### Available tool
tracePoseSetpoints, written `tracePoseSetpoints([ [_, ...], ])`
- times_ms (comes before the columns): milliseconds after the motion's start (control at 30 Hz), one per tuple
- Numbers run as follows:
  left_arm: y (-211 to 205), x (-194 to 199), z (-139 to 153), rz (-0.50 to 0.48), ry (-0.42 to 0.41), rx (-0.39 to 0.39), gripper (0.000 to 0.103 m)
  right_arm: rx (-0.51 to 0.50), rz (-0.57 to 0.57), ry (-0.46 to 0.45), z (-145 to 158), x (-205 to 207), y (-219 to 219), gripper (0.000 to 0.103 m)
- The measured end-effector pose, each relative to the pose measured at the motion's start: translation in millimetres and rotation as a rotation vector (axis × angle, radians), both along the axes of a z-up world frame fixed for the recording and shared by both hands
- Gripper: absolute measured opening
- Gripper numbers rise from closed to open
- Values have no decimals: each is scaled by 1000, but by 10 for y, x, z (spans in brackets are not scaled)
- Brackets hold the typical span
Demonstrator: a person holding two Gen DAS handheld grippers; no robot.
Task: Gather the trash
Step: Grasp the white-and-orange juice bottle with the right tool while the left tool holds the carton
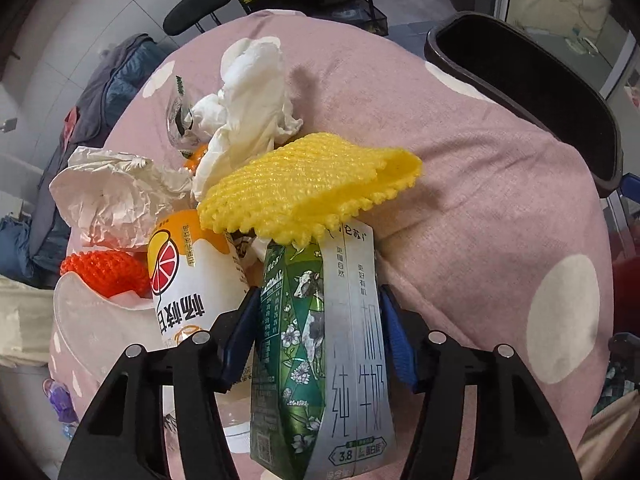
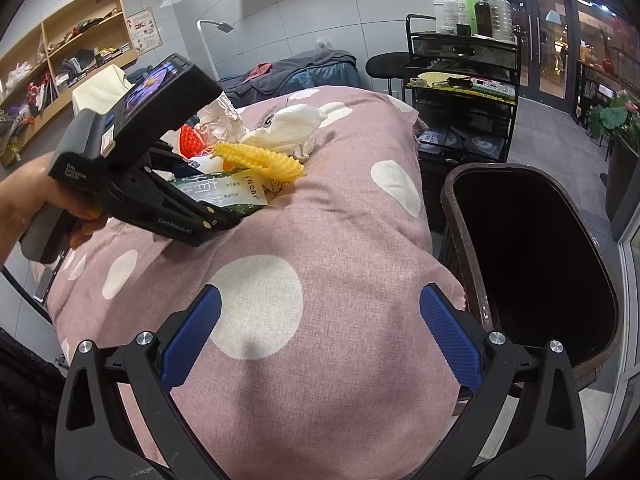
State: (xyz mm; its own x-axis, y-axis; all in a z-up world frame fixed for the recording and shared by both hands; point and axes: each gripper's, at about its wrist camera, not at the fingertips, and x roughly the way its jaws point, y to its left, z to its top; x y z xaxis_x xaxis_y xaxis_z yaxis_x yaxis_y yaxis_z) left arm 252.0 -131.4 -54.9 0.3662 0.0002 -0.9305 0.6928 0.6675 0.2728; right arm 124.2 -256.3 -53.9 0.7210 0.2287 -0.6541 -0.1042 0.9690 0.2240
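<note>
Green-and-silver milk carton (image 1: 320, 344) lies on the pink spotted cover; yellow foam net (image 1: 308, 184) drapes its far end; dark bin (image 2: 532, 264) stands open beside.

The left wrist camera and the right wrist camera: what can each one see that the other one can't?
Only the left wrist view shows the cow picture on the milk carton and the grapefruit drink bottle beside it, with the left gripper astride the carton.

Only the right wrist view shows the right gripper, open and empty, the hand holding the left gripper, and the pump bottles on the black cart.

Both show the yellow foam net, crumpled white tissue, pink spotted cloth and dark bin.
</note>
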Motion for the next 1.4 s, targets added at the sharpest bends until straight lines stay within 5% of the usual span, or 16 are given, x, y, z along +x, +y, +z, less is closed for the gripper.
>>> tracePoseSetpoints([
  [333,784,-514,385,201,-51,-419,57,36,99,0,165,204,104,98],
  [633,1449,-921,522,419,-194,-589,57,135,259,70,307,693,870,98],
  [833,1792,-1149,506,520,-234,-643,57,299,237,232,179,1264,1250,98],
  [1033,2024,-1302,449,583,-258,-650,57,352,156,386,-112,1813,1461,97],
  [1400,2204,-1412,344,623,-256,-678,57,365,134,470,-401,2069,1800,67],
])
